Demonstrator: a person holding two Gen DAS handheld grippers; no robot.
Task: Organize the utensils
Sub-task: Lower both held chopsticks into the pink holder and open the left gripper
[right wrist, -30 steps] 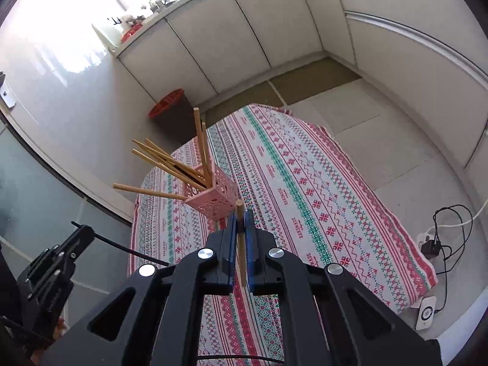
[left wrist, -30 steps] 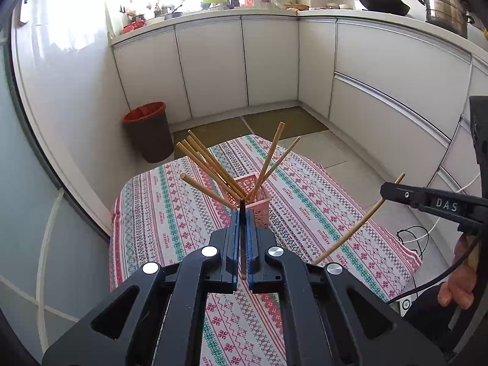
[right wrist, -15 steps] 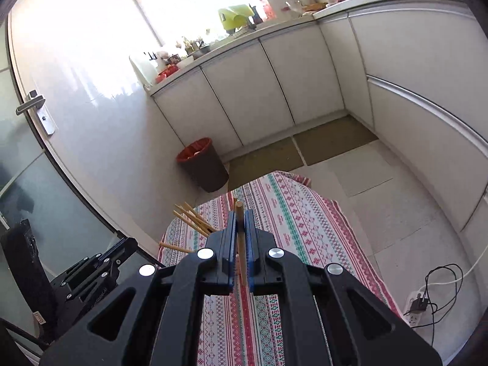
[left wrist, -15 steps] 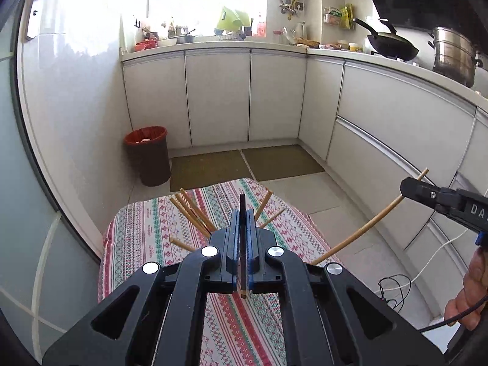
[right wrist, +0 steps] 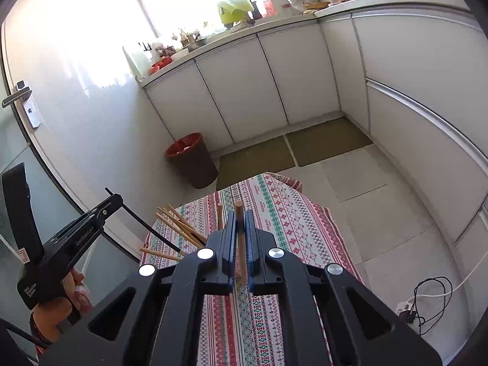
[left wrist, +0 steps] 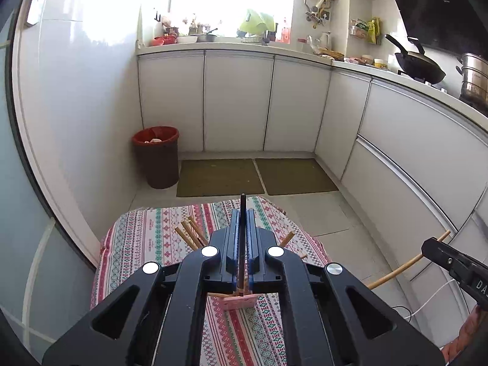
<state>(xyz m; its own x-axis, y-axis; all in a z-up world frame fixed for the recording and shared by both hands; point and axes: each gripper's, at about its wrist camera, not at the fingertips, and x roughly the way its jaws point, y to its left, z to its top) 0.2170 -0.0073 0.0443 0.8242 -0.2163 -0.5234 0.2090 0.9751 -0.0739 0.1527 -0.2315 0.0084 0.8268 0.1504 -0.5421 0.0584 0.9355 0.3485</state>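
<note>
Both grippers are up above the table (left wrist: 143,244) with its striped patterned cloth, and each has a stick. The left gripper (left wrist: 242,213) is clamped tight on a dark chopstick (left wrist: 242,204), which pokes up past its fingertips. The right gripper (right wrist: 241,216) pinches a wooden chopstick (right wrist: 239,210) the same way (from the left camera it slants long and pale at the right edge). Down on the cloth sits the pink holder (left wrist: 241,300), mostly hidden behind the left gripper's body, with a fan of wooden chopsticks (right wrist: 180,224) leaning out of it. Over by the wall, a red-lined bin (left wrist: 156,155) stands on the floor.
</note>
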